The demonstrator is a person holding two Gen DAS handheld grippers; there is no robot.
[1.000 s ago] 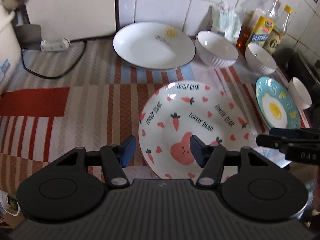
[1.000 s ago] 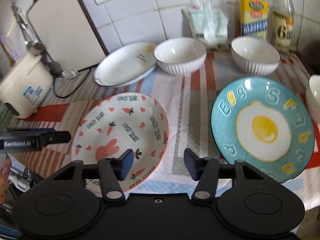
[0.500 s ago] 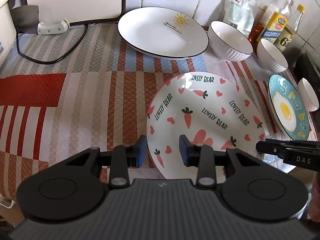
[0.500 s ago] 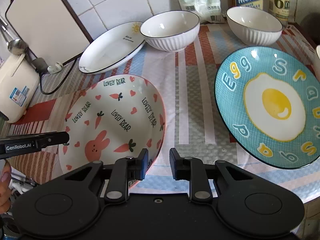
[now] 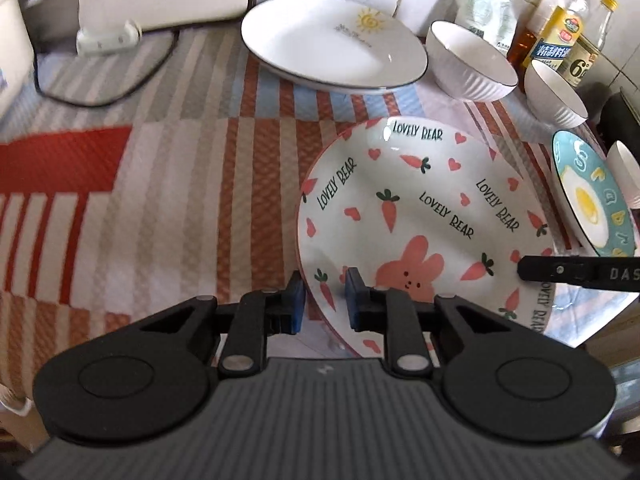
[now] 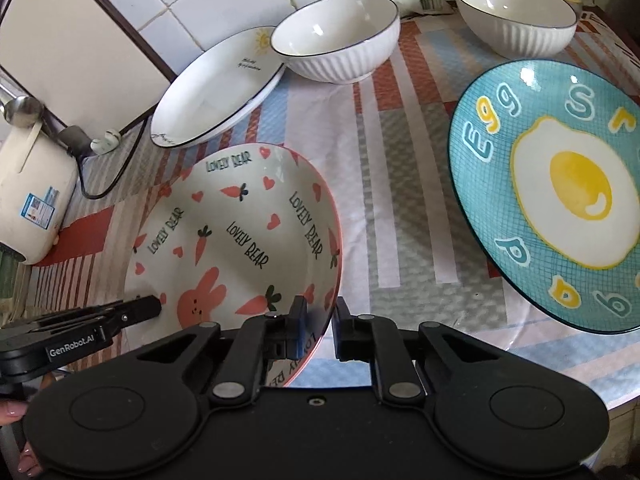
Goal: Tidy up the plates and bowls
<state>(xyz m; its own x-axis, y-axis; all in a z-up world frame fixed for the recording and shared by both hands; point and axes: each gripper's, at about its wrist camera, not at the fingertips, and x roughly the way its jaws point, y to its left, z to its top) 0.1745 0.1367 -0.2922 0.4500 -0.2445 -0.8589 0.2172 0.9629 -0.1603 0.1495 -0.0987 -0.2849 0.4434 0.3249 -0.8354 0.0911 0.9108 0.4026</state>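
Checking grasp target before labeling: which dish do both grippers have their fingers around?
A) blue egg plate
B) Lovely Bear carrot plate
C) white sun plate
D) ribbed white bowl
B: the left gripper and the right gripper each straddle the near rim of the Lovely Bear carrot plate; the other dishes sit untouched.

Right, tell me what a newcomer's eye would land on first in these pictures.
First the rabbit-and-carrot plate lettered LOVELY BEAR, at the near edge of the striped cloth, with both grippers on its rim: the right gripper shut on its right side, the left gripper closing over the left rim. Next, the turquoise fried-egg plate lying flat to its right, apart from it.
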